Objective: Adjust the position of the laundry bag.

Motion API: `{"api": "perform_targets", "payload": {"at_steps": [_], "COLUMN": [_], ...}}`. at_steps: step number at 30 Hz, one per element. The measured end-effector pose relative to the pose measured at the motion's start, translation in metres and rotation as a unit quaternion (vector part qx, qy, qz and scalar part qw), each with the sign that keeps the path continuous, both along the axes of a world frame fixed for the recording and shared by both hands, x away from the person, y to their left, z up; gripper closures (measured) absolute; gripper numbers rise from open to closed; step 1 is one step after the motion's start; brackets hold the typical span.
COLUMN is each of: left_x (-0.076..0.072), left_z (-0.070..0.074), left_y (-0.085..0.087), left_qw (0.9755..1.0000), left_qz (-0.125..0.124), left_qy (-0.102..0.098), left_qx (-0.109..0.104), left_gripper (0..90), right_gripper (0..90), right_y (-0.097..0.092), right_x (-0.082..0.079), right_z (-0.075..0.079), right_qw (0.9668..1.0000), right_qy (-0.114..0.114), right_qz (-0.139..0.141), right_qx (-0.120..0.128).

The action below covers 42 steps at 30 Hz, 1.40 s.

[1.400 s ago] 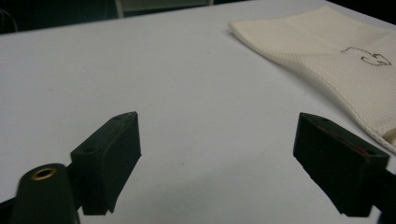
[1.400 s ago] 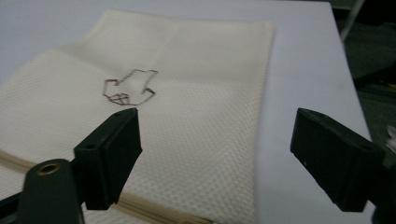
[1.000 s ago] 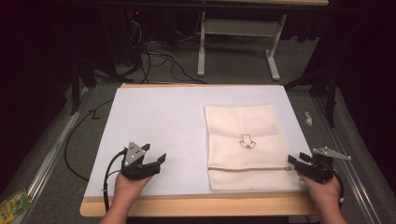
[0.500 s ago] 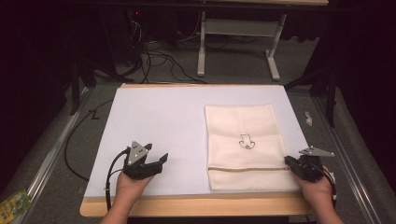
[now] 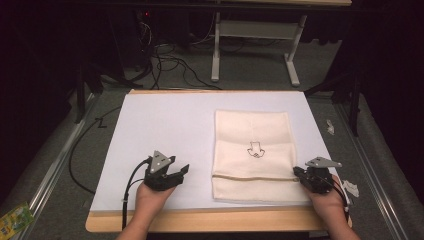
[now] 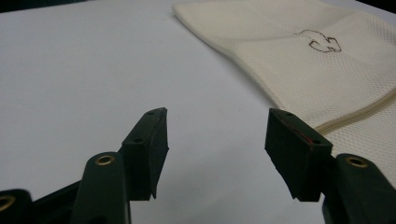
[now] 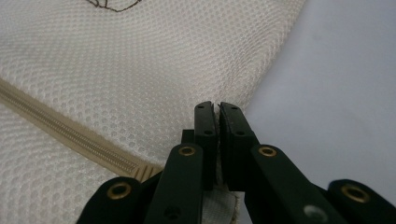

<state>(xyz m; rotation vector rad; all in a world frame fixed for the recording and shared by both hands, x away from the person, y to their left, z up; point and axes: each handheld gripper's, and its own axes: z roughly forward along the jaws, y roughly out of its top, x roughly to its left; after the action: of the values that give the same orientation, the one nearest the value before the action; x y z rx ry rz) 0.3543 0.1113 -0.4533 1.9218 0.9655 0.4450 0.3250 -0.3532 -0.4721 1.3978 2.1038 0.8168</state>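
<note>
A: Bag (image 5: 253, 152)?
B: Flat on the white sheet (image 5: 160, 125), right half. Right gripper (image 5: 306, 177) pinches its right edge by the zipper (image 7: 70, 135).
A: Left gripper (image 5: 172, 175)?
B: Released, jaws wide, left of the bag.

I see both of my tools built alike: the left gripper (image 5: 172, 176) and right gripper (image 5: 302, 176) are black, each topped by a grey three-cornered plate. A black cable (image 5: 131, 186) trails from the left one toward 6 o'clock. Up close, the jaws are matte black blocks on black arms, set with brass-coloured rivets (image 7: 187, 150). My forearms come in bare, unsleeved.
</note>
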Motion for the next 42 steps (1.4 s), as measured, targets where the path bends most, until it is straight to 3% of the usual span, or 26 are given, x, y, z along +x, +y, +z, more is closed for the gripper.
{"api": "perform_targets", "payload": {"at_steps": [6, 8, 10, 13, 17, 19, 21, 25, 35, 42], "left_x": [0.007, 0.01, 0.014, 0.023, 0.034, 0.038, 0.037, 0.036, 0.035, 0.032], "left_z": [-0.01, -0.012, -0.014, -0.015, -0.021, -0.026, -0.029, -0.029, -0.025, -0.026], "left_y": [-0.043, -0.055, -0.064, -0.074, -0.09, -0.097, -0.103, -0.104, -0.093, -0.072], "left_qw": [0.9986, 0.998, 0.9975, 0.9963, 0.9962, 0.9949, 0.9949, 0.9948, 0.9953, 0.9975], "left_qz": [-0.044, -0.055, -0.064, -0.068, -0.061, -0.067, -0.065, -0.071, -0.069, -0.034], "left_qy": [0.009, 0.015, 0.022, 0.048, 0.062, 0.076, 0.075, 0.067, 0.062, 0.058], "left_qx": [0.027, 0.027, 0.018, -0.021, -0.004, -0.003, 0.022, 0.031, 0.028, 0.024], "left_gripper": [43.6, 45.4, 49.7, 54.6, 57.5, 58.9, 63.5, 90.0, 90.0, 90.0], "right_gripper": [87.4, 87.3, 87.3, 87.3, 87.3, 87.1, 87.0, 87.1, 87.1, 87.1], "right_y": [0.005, 0.005, 0.005, 0.006, 0.007, 0.007, 0.007, 0.008, 0.008, 0.019], "right_x": [0.0, 0.0, -0.001, -0.002, -0.003, -0.004, -0.005, -0.005, -0.004, 0.004], "right_z": [0.0, 0.0, 0.0, -0.001, -0.003, -0.003, -0.003, -0.004, -0.002, -0.001], "right_qw": [0.9999, 0.9999, 0.9999, 0.9999, 0.9998, 0.9998, 0.9998, 0.9998, 0.9998, 0.9993], "right_qy": [-0.001, -0.001, 0.0, -0.005, -0.01, -0.013, -0.015, -0.015, -0.012, -0.01], "right_qz": [0.014, 0.013, 0.014, 0.016, 0.016, 0.016, 0.014, 0.011, 0.015, 0.035], "right_qx": [-0.004, -0.001, 0.0, -0.003, -0.007, -0.007, -0.01, -0.006, -0.003, -0.005]}}
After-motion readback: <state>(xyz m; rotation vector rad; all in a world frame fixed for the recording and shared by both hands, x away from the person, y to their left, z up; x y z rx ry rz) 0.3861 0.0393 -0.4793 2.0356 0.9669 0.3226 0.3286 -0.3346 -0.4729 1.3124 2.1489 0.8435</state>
